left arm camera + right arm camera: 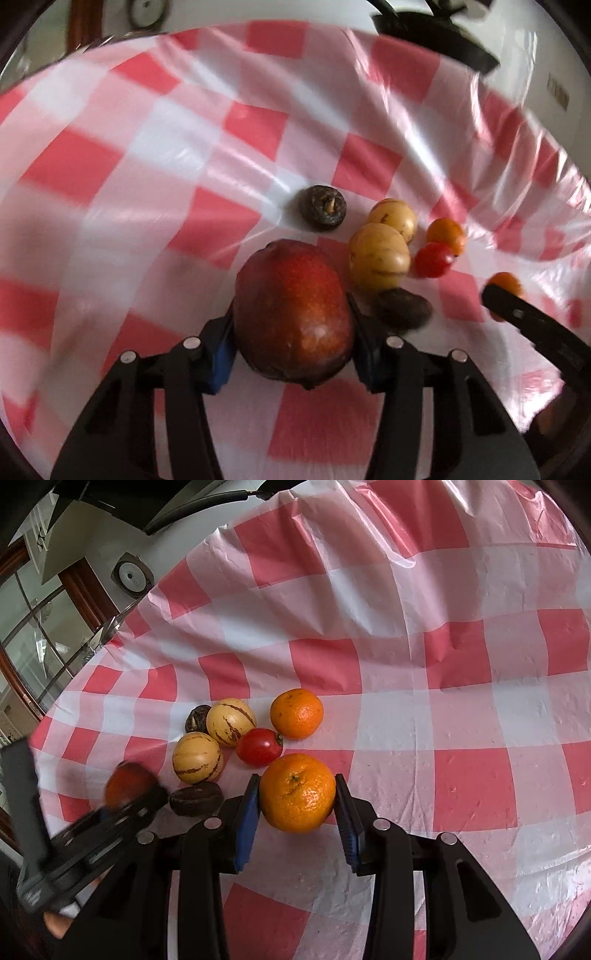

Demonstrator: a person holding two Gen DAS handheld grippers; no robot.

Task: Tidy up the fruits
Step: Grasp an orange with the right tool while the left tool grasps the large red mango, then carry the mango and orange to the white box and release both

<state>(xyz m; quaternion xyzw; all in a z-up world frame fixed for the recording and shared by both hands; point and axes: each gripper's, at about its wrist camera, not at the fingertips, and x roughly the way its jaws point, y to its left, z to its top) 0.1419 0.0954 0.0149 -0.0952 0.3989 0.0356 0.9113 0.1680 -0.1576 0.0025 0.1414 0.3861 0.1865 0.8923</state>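
Observation:
A red mango sits between the blue pads of my left gripper, which is shut on it just above the checked cloth. My right gripper is shut on an orange. In the right wrist view the left gripper and the mango appear blurred at the left. On the cloth between the two grippers lie two yellow striped melons, a red tomato, a second orange and two dark brown fruits.
A red-and-white checked plastic cloth covers the table, with wrinkles along its far edge. A black object stands beyond the far edge. A window and door frame and a round wall fitting lie past the left edge.

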